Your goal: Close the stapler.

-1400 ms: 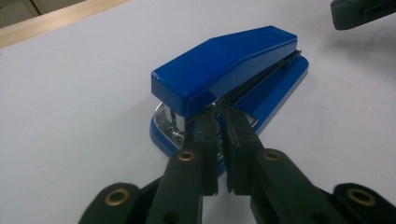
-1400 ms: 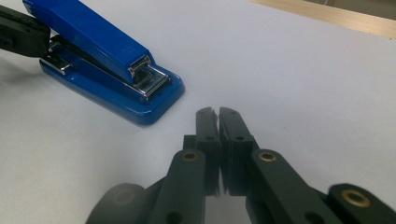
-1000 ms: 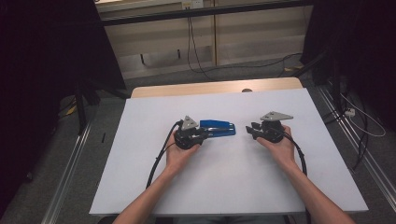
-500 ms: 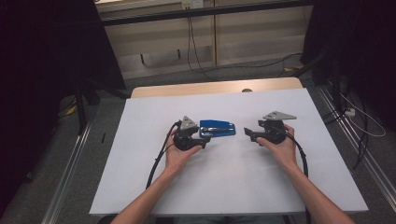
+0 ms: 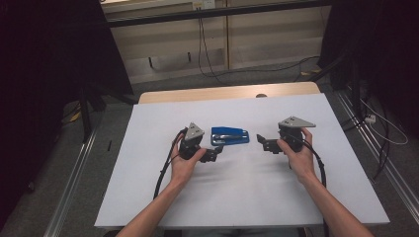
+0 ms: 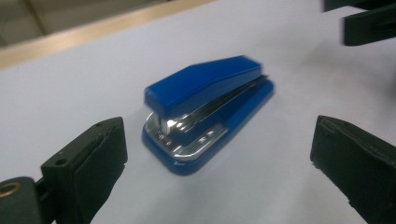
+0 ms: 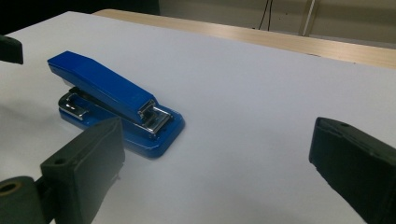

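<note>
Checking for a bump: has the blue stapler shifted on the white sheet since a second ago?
No. The blue stapler lies the same against the table's wooden edge.

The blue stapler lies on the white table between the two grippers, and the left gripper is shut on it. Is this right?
Not quite. The left gripper is open: the left gripper view shows its jaws wide apart, having just opened, with the blue stapler lying free on the white table, between it and the right gripper.
</note>
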{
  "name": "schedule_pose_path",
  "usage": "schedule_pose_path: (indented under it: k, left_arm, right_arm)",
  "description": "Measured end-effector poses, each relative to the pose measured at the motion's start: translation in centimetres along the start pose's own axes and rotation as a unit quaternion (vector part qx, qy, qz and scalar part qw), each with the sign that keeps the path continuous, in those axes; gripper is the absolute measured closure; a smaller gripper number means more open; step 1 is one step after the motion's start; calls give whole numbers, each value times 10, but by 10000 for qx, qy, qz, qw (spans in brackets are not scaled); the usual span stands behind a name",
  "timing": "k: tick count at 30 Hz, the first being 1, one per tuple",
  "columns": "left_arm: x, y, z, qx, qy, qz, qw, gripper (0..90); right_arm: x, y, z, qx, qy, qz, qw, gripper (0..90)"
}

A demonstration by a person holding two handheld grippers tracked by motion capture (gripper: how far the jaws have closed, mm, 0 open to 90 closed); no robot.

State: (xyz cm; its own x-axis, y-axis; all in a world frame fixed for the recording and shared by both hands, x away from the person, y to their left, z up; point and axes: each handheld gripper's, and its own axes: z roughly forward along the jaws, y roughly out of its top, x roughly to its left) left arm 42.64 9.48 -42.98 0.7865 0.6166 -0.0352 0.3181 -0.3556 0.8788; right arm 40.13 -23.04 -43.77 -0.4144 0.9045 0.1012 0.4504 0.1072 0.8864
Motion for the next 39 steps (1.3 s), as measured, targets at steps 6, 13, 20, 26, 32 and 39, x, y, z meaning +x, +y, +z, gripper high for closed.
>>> schedule_pose_path:
  k: [6, 13, 20, 26, 32, 39]
  left_arm:
    - [6, 1, -13, -18, 225, -284, 9993, 43]
    - [20, -4, -33, 0, 573, -292, 9979, 43]
    - [23, -11, -52, -78, 624, -373, 9973, 42]
    - [20, -15, -66, -154, 667, -410, 9968, 42]
    - [14, -16, -76, -194, 686, -234, 9972, 42]
    - [12, -21, -90, -354, 696, -410, 9961, 42]
  right_arm:
    - [6, 1, -10, -257, -94, -136, 9995, 30]
    - [7, -1, -17, -306, -194, -115, 9993, 31]
    - [10, -4, -23, -403, -415, -194, 9981, 30]
    - [14, -14, -30, -325, -530, -294, 9976, 30]
    - [17, -16, -36, -384, -518, -311, 9974, 30]
    - [20, -23, -47, -424, -517, -337, 9972, 24]
